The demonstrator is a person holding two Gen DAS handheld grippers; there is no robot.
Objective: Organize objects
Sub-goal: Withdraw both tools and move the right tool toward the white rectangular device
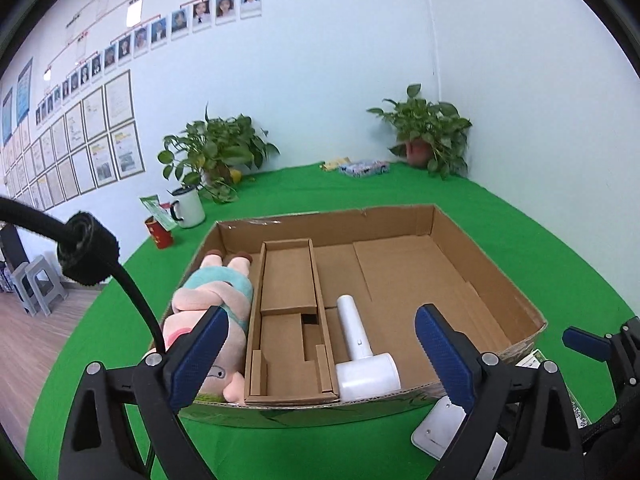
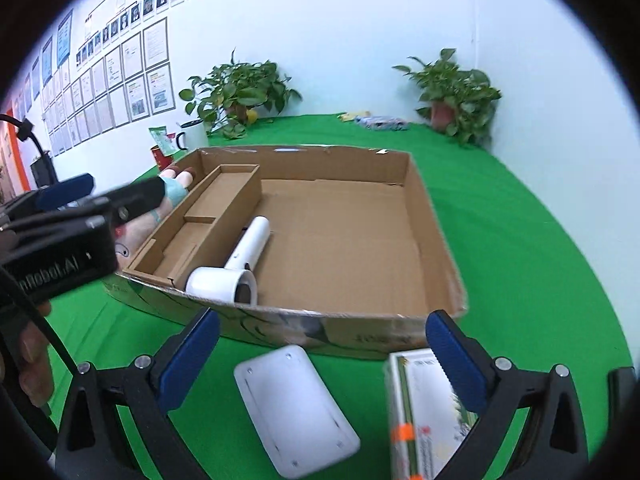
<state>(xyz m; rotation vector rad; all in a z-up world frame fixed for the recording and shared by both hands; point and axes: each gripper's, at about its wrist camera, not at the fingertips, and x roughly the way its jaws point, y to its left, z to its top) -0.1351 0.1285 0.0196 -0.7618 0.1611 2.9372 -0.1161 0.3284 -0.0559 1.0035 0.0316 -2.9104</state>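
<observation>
Both hand-held grippers gape empty; hair dryer (image 1: 362, 354) handle points toward box's (image 1: 500, 280) far wall.

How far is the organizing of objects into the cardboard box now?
Done: plush doll and white hair dryer lie in the cardboard box. In hand: nothing; left gripper and right gripper are open. Left: white flat device and carton outside, on the green cloth.

- Green cloth (image 1: 280, 452): covers table.
- Potted plants x2: one (image 1: 218, 150) at 11 o'clock, one (image 1: 430, 132) at 1 o'clock, both vs. white wall (image 1: 320, 80).
- White mug (image 1: 188, 206), black handle, 10 o'clock; red can (image 1: 159, 233) just beside.
- Framed docs (image 1: 96, 136) + photo row (image 1: 160, 32), wall, 10 o'clock.
- Grey stools (image 1: 34, 286), floor, 9 o'clock.
</observation>
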